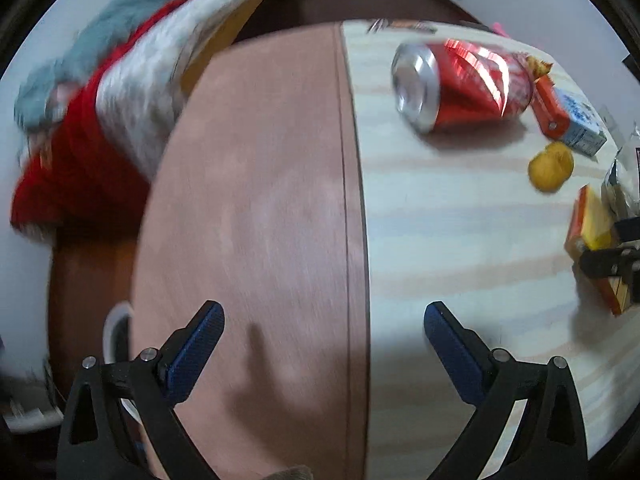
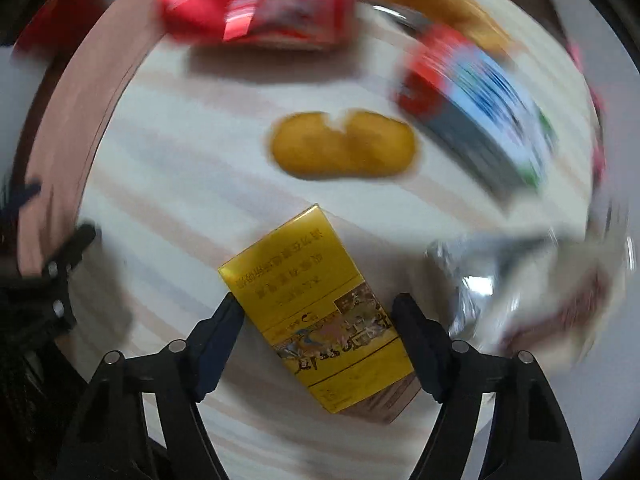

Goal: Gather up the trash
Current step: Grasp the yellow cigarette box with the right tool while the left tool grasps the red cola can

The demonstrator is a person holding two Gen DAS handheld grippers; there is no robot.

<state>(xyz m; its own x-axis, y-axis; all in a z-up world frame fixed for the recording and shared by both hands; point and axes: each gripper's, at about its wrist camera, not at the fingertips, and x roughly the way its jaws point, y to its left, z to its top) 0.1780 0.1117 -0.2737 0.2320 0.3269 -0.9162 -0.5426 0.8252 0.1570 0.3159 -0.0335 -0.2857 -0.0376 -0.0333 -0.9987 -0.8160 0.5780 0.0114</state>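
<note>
The yellow box lies flat on the bench, its long axis running from eleven o'clock to five o'clock. The right tongs straddle it, released, pads not pressing. The left tongs hang released over bare bench.

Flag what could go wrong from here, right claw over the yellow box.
1. The yellow box lies skewed between the right claw fingers; closing may twist it out rather than clamp it.
2. The crinkled foil wrapper lies close beside one finger and could get snagged or dragged.
3. The crushed red can lies on its side on the table and could roll if bumped. The left claw is open, holding nothing.
</note>
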